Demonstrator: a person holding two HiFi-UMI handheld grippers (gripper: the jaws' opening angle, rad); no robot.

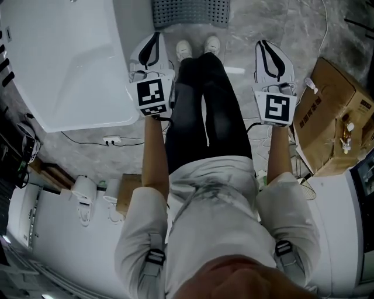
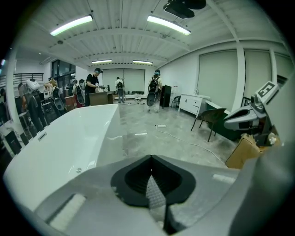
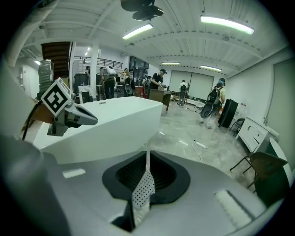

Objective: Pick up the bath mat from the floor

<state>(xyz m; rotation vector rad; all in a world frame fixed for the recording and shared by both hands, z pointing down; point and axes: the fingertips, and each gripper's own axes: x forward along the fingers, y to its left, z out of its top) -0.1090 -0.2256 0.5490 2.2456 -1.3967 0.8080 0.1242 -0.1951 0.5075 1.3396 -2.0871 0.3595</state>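
The bath mat (image 1: 190, 11), grey with a grid of small holes, lies flat on the floor just beyond the person's white shoes (image 1: 197, 47). It does not show in either gripper view. My left gripper (image 1: 153, 45) is held beside the left leg, level and aimed forward, with its jaws shut on nothing (image 2: 150, 159). My right gripper (image 1: 266, 51) is held beside the right leg. Its jaws stand a narrow slit apart with nothing between them (image 3: 147, 154). Both grippers are short of the mat and well above the floor.
A white bathtub (image 1: 64, 64) stands close on the left. A cardboard box (image 1: 330, 117) sits at the right, with a power strip and cables (image 1: 111, 140) behind. A dark chair (image 2: 212, 117) and several people (image 2: 94, 85) are farther back in the hall.
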